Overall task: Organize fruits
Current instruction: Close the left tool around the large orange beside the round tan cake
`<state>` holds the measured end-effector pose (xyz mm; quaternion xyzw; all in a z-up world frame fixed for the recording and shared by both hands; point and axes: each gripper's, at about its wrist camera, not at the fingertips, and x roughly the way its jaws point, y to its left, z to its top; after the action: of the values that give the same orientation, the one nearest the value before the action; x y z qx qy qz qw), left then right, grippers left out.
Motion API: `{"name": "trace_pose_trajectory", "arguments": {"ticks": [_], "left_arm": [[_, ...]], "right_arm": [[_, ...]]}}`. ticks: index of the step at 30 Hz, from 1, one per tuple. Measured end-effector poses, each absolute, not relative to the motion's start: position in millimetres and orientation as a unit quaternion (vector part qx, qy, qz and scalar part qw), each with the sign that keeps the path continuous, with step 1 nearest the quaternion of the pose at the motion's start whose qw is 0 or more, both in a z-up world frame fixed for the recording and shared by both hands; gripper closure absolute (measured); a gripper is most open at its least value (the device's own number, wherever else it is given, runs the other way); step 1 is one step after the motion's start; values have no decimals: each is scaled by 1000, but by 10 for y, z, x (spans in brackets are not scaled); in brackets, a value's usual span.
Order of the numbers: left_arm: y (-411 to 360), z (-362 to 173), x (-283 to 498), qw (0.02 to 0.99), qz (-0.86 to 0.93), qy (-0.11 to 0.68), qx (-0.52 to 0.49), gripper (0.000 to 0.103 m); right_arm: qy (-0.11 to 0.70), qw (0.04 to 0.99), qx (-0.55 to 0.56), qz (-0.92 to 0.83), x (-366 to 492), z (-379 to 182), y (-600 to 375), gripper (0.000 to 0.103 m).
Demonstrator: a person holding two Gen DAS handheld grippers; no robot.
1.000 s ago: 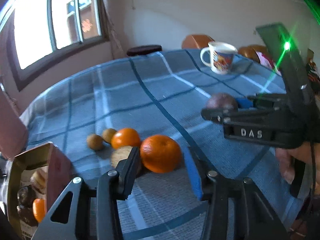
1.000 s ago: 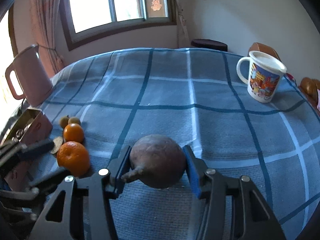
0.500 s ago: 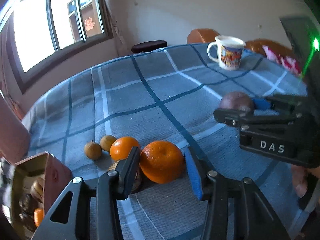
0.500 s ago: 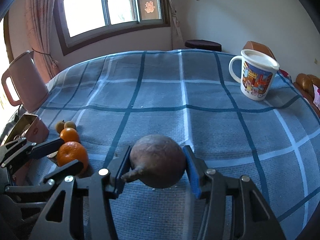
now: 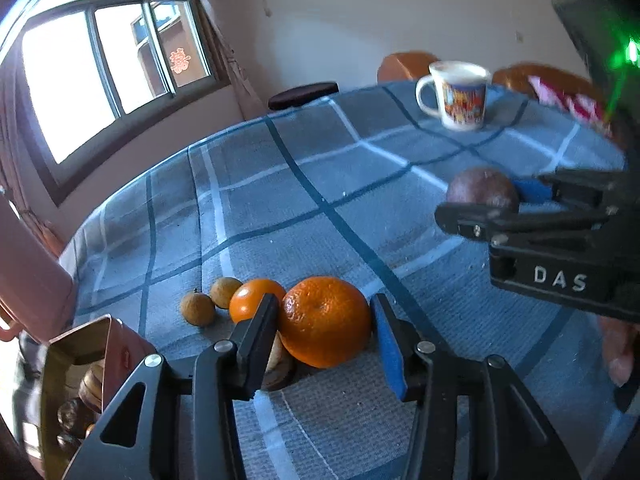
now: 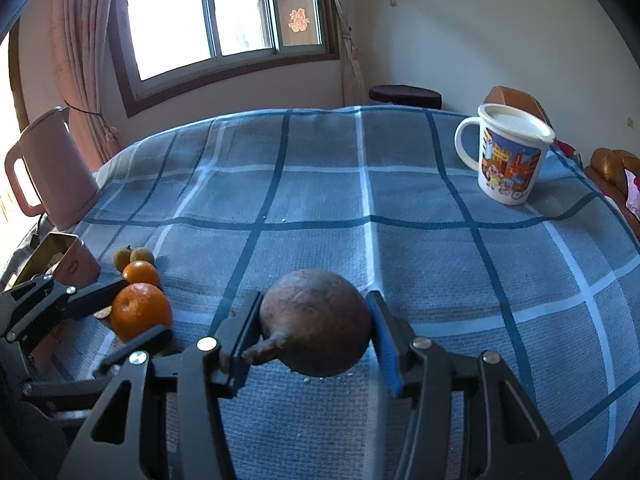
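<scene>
While our left gripper [image 5: 324, 328] pinches the large orange [image 5: 325, 320] at six o'clock, crowded at nine by the open tin [image 5: 76, 344] and smaller fruits [image 5: 210, 300], our right gripper [image 6: 314, 328] clamps the brown fruit [image 6: 316, 322]. We see bare blue plaid tablecloth [image 6: 320, 184] toward twelve, and a mug [image 6: 510, 158] at two near the edge.

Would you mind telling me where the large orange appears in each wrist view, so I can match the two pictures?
Left wrist view: large orange low centre, between the left gripper's fingers.
Right wrist view: large orange at lower left.
Shared landmark: the cartoon mug at upper right in both.
</scene>
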<state>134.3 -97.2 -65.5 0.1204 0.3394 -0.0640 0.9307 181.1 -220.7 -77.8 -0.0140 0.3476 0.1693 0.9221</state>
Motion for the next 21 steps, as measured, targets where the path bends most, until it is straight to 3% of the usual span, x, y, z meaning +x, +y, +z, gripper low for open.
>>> {"name": "trace_pose_trajectory", "arguments": {"ticks": [21], "left_arm": [[-667, -446, 1112, 961, -70, 265, 37, 54]], "right_arm": [[279, 940, -36, 194, 1562, -621, -2130, 48]]}}
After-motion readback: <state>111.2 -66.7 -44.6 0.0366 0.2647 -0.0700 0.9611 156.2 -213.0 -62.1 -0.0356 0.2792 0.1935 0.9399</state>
